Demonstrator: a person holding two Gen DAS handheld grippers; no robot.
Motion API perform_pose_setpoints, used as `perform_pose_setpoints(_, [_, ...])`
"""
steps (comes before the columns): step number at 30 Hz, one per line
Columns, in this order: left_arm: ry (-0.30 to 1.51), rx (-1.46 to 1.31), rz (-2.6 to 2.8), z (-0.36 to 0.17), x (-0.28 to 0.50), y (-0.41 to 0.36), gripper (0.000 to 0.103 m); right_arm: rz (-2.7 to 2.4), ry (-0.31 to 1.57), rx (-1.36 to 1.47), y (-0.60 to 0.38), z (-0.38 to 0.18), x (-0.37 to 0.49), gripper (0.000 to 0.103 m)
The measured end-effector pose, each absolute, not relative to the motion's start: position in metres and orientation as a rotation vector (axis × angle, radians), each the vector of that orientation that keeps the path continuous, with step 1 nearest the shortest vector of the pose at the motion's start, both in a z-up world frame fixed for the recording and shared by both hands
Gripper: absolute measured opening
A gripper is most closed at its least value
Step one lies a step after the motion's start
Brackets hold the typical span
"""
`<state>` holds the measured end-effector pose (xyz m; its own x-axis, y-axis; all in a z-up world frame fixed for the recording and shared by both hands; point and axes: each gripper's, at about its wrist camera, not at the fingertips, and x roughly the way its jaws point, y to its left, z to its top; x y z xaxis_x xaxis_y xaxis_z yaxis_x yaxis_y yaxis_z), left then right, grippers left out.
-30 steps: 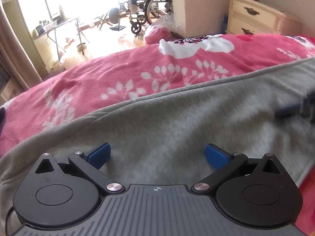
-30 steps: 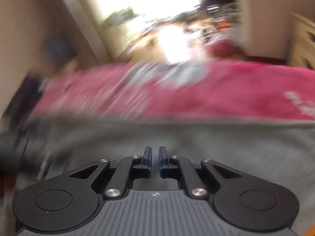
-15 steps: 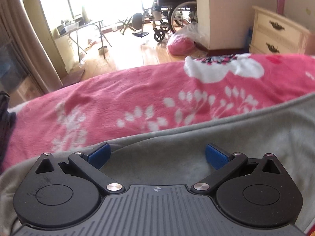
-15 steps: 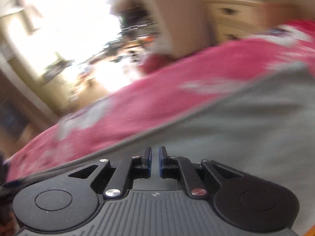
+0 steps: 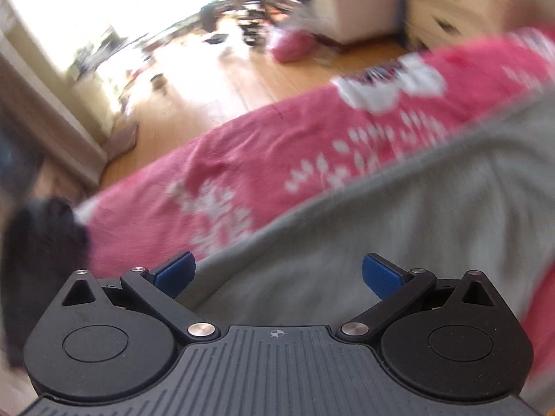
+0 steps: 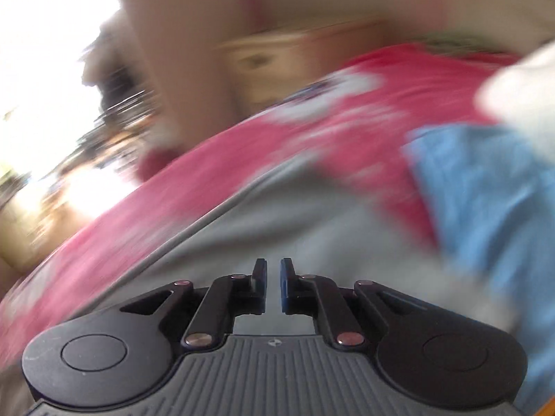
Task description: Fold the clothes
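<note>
A grey garment [image 5: 399, 215] lies spread flat on a pink flowered blanket [image 5: 242, 159]. My left gripper [image 5: 277, 270] hovers above the garment's near left edge, jaws wide open with nothing between them. In the blurred right wrist view the same grey garment [image 6: 312, 228] fills the middle. My right gripper [image 6: 273, 274] is above it, and its jaws are opening, with a narrow gap and no cloth between the pads. A blue cloth [image 6: 485, 190] lies on the blanket at the right of the grey garment.
A black bundle [image 5: 41, 242] sits at the bed's left edge. Beyond the bed are a wooden floor [image 5: 225, 90], a cream dresser [image 5: 451, 7] and a bright window. A white shape [image 6: 520, 97] shows above the blue cloth, too blurred to name.
The left gripper rose and rolled, so more floor shows. The right gripper swept to the right over the grey garment, the blue cloth came into view, and its jaws parted slightly.
</note>
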<state>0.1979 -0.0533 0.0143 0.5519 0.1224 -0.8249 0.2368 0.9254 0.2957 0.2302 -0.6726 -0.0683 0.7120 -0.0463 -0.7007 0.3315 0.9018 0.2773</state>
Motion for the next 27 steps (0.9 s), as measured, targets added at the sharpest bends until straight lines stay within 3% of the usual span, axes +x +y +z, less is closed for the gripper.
perform_pose_setpoints(2, [0.992,0.471,-0.11,0.031,0.17,-0.043,0.103,-0.254,0.809,0.32,-0.655,-0.079,0.233,0.031])
perform_pose_setpoints(8, [0.937,0.471,-0.212,0.056,0.087,-0.001,0.103,-0.558,0.794,0.374,-0.659,-0.055,0.199,0.03])
perform_pose_setpoints(12, [0.912,0.338,-0.282,0.038,0.051,0.015,0.103,-0.145,0.811,0.142,-0.549,-0.005,0.178,0.03])
perform_pose_setpoints(16, [0.865,0.283,-0.346,0.039,0.021,0.027,0.101,0.259,0.844,0.151,-0.445,0.036,0.165,0.03])
perform_pose_setpoints(19, [0.798,0.259,-0.395,0.061,0.0,0.046,0.103,0.389,0.917,0.308,-0.409,0.052,0.151,0.031])
perform_pose_setpoints(21, [0.794,0.256,-0.396,0.063,-0.004,0.054,0.103,0.338,0.97,0.448,-0.417,0.044,0.146,0.039])
perform_pose_setpoints(27, [0.742,0.45,-0.372,0.016,0.015,0.018,0.102,-0.067,1.033,1.039,-0.506,-0.06,0.143,0.044])
